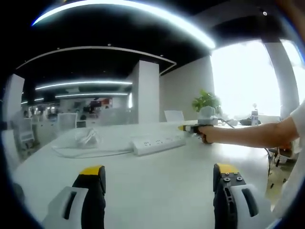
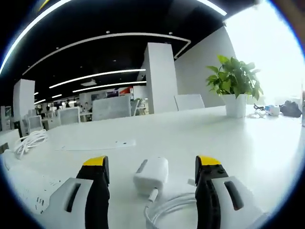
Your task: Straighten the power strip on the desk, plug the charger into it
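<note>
A white power strip (image 1: 157, 143) lies at an angle on the white desk (image 1: 157, 191), ahead of my open left gripper (image 1: 159, 169), which holds nothing. Just right of the strip's end is my right gripper (image 1: 187, 128), held on a person's outstretched arm (image 1: 248, 136). In the right gripper view, a white charger (image 2: 151, 175) lies on the desk between the wide-open jaws of my right gripper (image 2: 152, 164), touching neither. Its white cable (image 2: 167, 210) curls toward the lower edge. The power strip (image 2: 24, 188) runs along the lower left.
A coiled white cord (image 1: 86, 138) lies left of the strip, also seen as the cord (image 2: 28, 140). A potted plant (image 2: 236, 83) stands at the far right of the desk, with a flat paper sheet (image 2: 100, 144) mid-desk. Office chairs and desks stand beyond.
</note>
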Tool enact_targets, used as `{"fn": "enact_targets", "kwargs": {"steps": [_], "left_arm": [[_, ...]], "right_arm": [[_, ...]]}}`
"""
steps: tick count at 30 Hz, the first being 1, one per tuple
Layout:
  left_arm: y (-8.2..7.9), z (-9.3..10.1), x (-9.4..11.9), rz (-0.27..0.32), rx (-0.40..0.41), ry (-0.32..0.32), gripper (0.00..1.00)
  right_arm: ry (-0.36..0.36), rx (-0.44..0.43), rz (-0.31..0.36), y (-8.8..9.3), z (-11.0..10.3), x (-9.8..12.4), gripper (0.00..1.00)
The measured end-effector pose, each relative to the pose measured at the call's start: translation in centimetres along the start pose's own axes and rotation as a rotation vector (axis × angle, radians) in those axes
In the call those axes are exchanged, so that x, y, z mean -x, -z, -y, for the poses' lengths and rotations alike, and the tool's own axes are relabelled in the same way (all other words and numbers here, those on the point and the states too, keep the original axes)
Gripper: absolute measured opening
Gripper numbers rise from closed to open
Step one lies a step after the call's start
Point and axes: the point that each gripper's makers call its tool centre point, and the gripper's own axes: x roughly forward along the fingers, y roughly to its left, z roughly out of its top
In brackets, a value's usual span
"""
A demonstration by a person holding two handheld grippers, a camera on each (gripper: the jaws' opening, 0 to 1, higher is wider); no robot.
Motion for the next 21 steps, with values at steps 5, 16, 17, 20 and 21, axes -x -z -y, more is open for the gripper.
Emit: {"fn": "enact_targets", "kwargs": {"steps": [5,16,17,20,21], "left_arm": [[0.0,-0.2,0.1,0.000,0.000,-0.005,0.96],[0.1,-0.1,0.1,-0.001,0.000,-0.005,0.96],[0.1,-0.1,0.1,-0.003,0.000,-0.004,0.96],[0.2,0.0,0.0,-0.007,0.000,-0.004,0.96],[0.2,0.0,0.0,-0.006,0.000,-0.003,0.96]], "right_arm": [[0.013,-0.003,-0.022,0.3,0.1,-0.4,0.72],[0.016,0.001,-0.062,1.2,0.2,-0.5,0.69],[0.012,0.011,-0.062,1.2,0.1,-0.5,0.68],[0.007,0.040,-0.066,1.3,-0.1,-0.5,0.66],[0.007,0.041,-0.066,1.3,-0.1,-0.5,0.65]]}}
